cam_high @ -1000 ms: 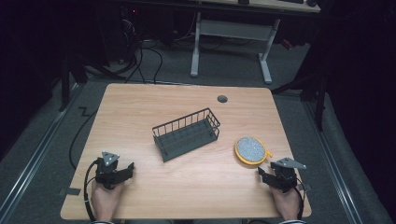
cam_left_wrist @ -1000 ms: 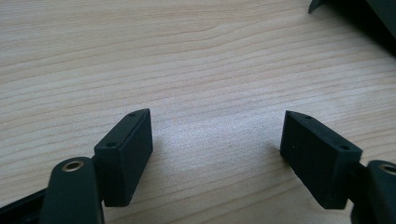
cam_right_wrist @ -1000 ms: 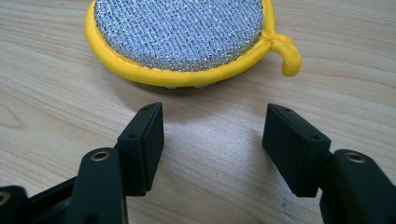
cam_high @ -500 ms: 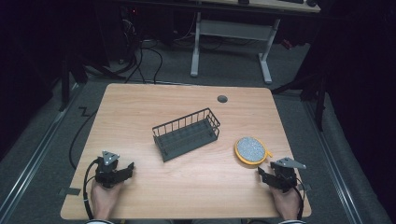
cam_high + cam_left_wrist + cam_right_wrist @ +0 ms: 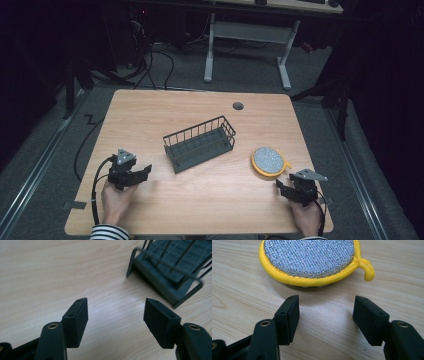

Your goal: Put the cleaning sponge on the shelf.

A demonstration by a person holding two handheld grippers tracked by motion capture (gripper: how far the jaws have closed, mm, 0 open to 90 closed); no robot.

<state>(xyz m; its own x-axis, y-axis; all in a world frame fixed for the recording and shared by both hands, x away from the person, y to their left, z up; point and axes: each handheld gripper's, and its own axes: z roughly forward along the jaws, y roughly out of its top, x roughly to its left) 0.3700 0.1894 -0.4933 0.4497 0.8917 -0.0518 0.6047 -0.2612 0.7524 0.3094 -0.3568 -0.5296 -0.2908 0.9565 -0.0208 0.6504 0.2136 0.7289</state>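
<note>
A dark wire basket stands near the middle of the wooden table; its near corner shows ahead and right of my left gripper. A round scouring pad with a silver face and yellow rim lies to the basket's right, and that pad rests just beyond my right gripper's jaws. My left gripper rests at the front left, open over bare wood. At the front right my right gripper is open too, holding nothing.
A small round grommet hole sits near the table's far edge. Behind the table stand a white desk frame and cables on the grey floor. A black cable loops from the left gripper over the table's front left.
</note>
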